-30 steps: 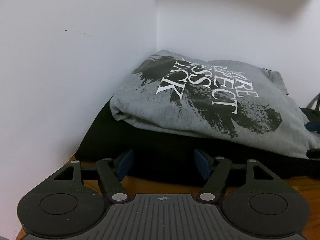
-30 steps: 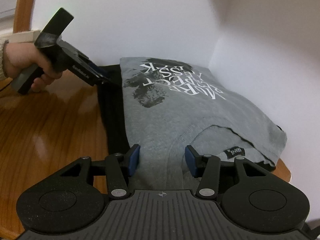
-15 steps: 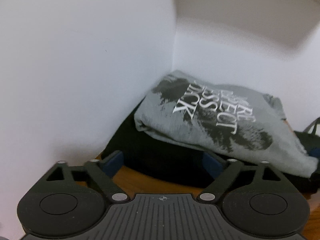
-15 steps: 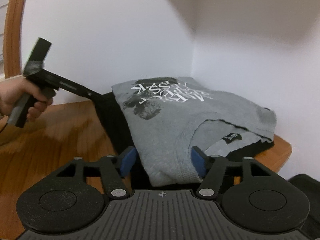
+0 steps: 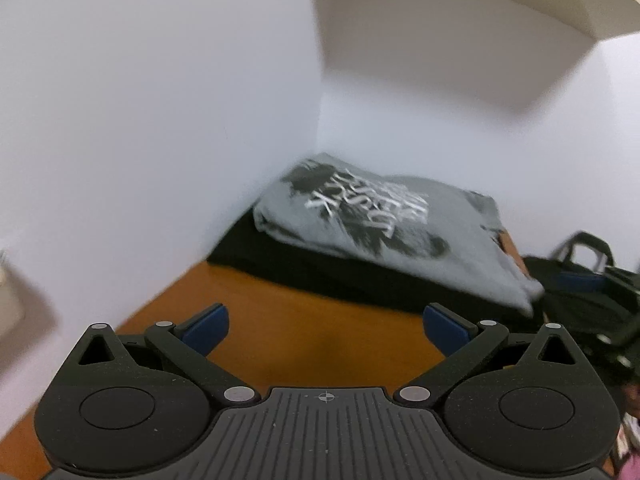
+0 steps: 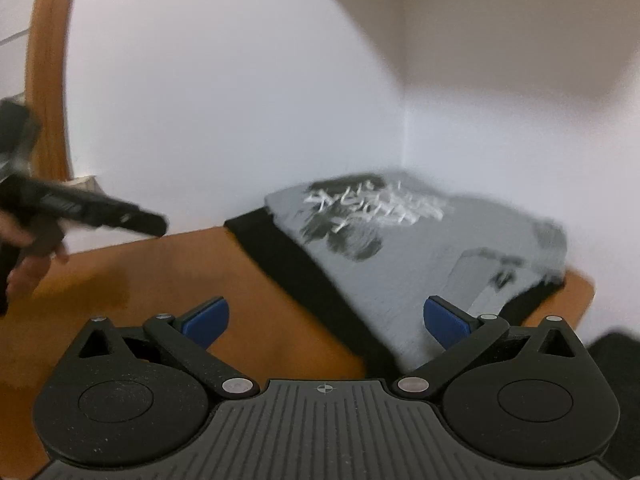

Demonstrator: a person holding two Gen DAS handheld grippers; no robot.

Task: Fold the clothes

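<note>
- Lying in the corner where two white walls (image 5: pixel 160 120) meet, the folded grey T-shirt with white letters and a dark print (image 5: pixel 384 232) sits on top of a folded black garment (image 5: pixel 304 268).
- Both clothes rest on the shiny orange-brown wooden tabletop (image 5: pixel 304 340), right up against the walls.
- A white shelf (image 5: pixel 460 40) hangs over the corner, above the pile.
- The left tongs (image 5: pixel 326 326) are spread wide with nothing between their blue pads (image 5: pixel 206 326), over bare wood and apart from the clothes.
- The right tongs (image 6: pixel 326 320) are spread wide too, holding nothing, near the front edge of the pile.
- Only the left view shows a dark bag with a handle (image 5: pixel 580 276) past the shirt's far end.
- Only the right view shows a hand (image 6: pixel 28 256) gripping the left tool's black handle, and a curved wooden frame (image 6: pixel 48 80) by the wall.
- Both views are blurry.
</note>
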